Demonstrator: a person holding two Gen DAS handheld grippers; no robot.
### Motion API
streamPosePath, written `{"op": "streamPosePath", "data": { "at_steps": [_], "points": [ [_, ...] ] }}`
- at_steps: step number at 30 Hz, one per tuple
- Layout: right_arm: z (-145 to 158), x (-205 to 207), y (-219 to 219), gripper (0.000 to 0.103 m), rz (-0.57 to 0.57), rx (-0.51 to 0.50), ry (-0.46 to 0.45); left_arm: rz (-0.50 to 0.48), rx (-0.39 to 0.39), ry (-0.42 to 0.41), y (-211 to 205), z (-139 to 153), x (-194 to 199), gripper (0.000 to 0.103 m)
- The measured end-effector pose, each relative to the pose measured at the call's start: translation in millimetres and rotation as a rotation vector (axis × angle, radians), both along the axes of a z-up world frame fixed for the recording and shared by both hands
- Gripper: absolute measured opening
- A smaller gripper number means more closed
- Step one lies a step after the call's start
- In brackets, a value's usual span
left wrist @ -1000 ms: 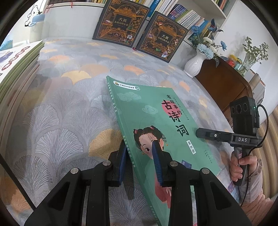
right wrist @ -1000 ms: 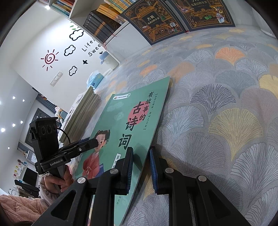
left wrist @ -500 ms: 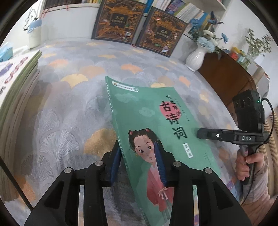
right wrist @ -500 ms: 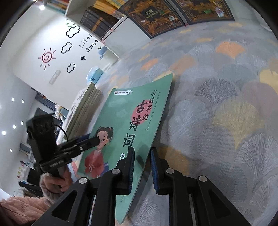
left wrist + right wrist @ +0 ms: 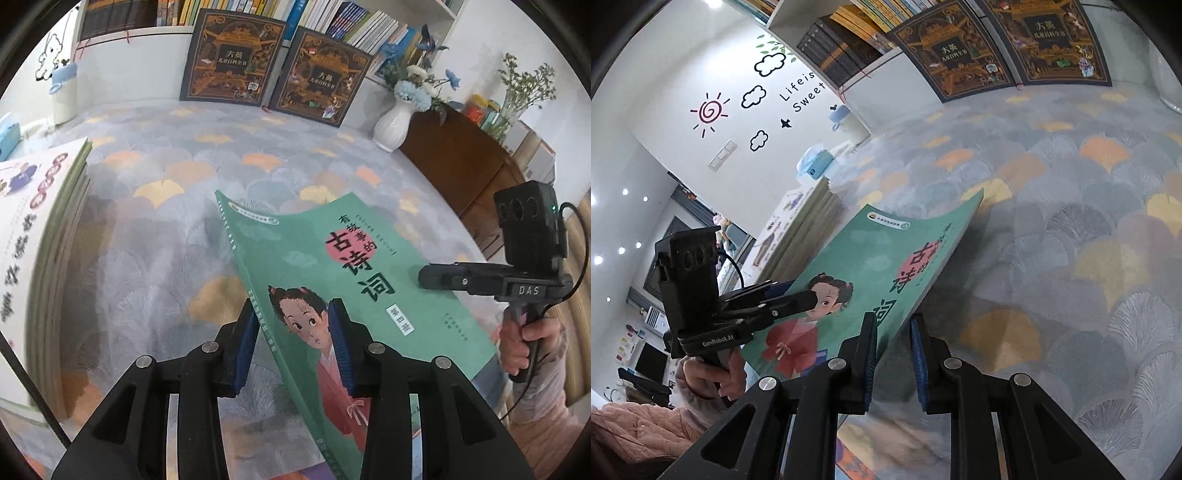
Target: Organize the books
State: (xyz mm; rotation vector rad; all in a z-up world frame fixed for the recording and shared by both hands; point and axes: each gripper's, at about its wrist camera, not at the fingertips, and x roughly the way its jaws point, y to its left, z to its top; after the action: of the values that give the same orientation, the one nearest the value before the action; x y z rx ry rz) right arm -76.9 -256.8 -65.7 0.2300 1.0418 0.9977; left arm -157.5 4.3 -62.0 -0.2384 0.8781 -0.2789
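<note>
A thin green picture book (image 5: 332, 273) with a girl on its cover is lifted off the patterned tablecloth (image 5: 147, 229), bowed and tilted. My left gripper (image 5: 295, 328) is shut on the green book at its spine edge. My right gripper (image 5: 893, 336) is shut on the green book (image 5: 857, 266) at its opposite long edge. Each gripper shows in the other's view, the right one (image 5: 443, 278) over the cover's right side and the left one (image 5: 798, 299) over the girl's face. A stack of books (image 5: 40, 236) lies to the left; it also shows in the right wrist view (image 5: 801, 225).
Two dark encyclopedia volumes (image 5: 236, 59) lean against the shelf at the back. A white vase with flowers (image 5: 393, 123) stands at the back right beside a wooden cabinet (image 5: 454, 162). A blue tissue box (image 5: 816, 164) sits beyond the stack. Another book (image 5: 849, 458) lies under the lifted one.
Both grippers have raised the green book higher off the cloth and tilted it up; its far edge now bows and the view takes in more of the shelf.
</note>
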Motion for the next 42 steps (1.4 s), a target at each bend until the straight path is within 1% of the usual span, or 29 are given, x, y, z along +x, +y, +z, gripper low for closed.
{"op": "streamPosePath", "data": {
  "at_steps": [2, 4, 8, 10, 14, 16, 20, 24, 27, 28, 31, 34, 37, 38, 42],
  "points": [
    [5.4, -3.1, 4.8, 0.019, 0.005, 0.01, -0.01, 0.003, 0.006, -0.007, 5.0, 7.8, 1.1, 0.034],
    [13.5, -6.1, 12.8, 0.019, 0.024, 0.022, -0.024, 0.01, -0.004, -0.028, 14.0, 20.4, -0.3, 0.034],
    [32.3, -8.6, 28.1, 0.019, 0.063, 0.064, -0.044, 0.018, -0.055, -0.069, 42.1, 46.2, -2.9, 0.034],
    [43.2, -6.4, 43.7, 0.019, 0.093, 0.072, -0.064, 0.03, -0.075, -0.086, 59.5, 56.1, -4.1, 0.034],
    [56.1, 0.0, 81.2, 0.019, 0.152, 0.098, -0.074, 0.076, -0.074, -0.113, 95.6, 71.0, -8.1, 0.034],
    [64.1, 0.3, 106.8, 0.019, 0.191, 0.107, -0.085, 0.102, -0.072, -0.135, 118.3, 78.7, -13.6, 0.034],
    [75.9, 3.5, 151.7, 0.019, 0.238, 0.104, -0.112, 0.151, -0.076, -0.183, 160.5, 85.6, -26.2, 0.034],
    [75.6, 9.3, 209.8, 0.019, 0.291, 0.086, -0.097, 0.211, -0.041, -0.172, 207.4, 80.3, -29.3, 0.034],
    [62.7, 12.3, 251.1, 0.019, 0.317, 0.072, -0.074, 0.25, -0.016, -0.144, 232.0, 69.1, -28.0, 0.034],
    [58.8, 13.8, 260.3, 0.019, 0.319, 0.067, -0.064, 0.259, -0.019, -0.136, 238.9, 64.1, -27.0, 0.034],
    [44.6, 18.0, 283.7, 0.019, 0.317, 0.033, -0.036, 0.276, -0.06, -0.107, 256.3, 47.5, -24.8, 0.034],
    [32.6, 23.2, 295.5, 0.019, 0.299, -0.004, -0.02, 0.272, -0.083, -0.084, 267.5, 30.9, -22.8, 0.034],
    [22.9, 27.8, 300.2, 0.019, 0.272, -0.022, -0.002, 0.262, -0.119, -0.078, 276.2, 20.7, -23.9, 0.035],
    [18.5, 27.5, 301.2, 0.018, 0.266, -0.028, 0.006, 0.265, -0.118, -0.078, 278.8, 17.7, -22.8, 0.035],
    [11.4, 22.6, 295.8, 0.018, 0.239, -0.027, 0.015, 0.252, -0.131, -0.081, 283.5, 16.1, -19.9, 0.036]
  ]
}}
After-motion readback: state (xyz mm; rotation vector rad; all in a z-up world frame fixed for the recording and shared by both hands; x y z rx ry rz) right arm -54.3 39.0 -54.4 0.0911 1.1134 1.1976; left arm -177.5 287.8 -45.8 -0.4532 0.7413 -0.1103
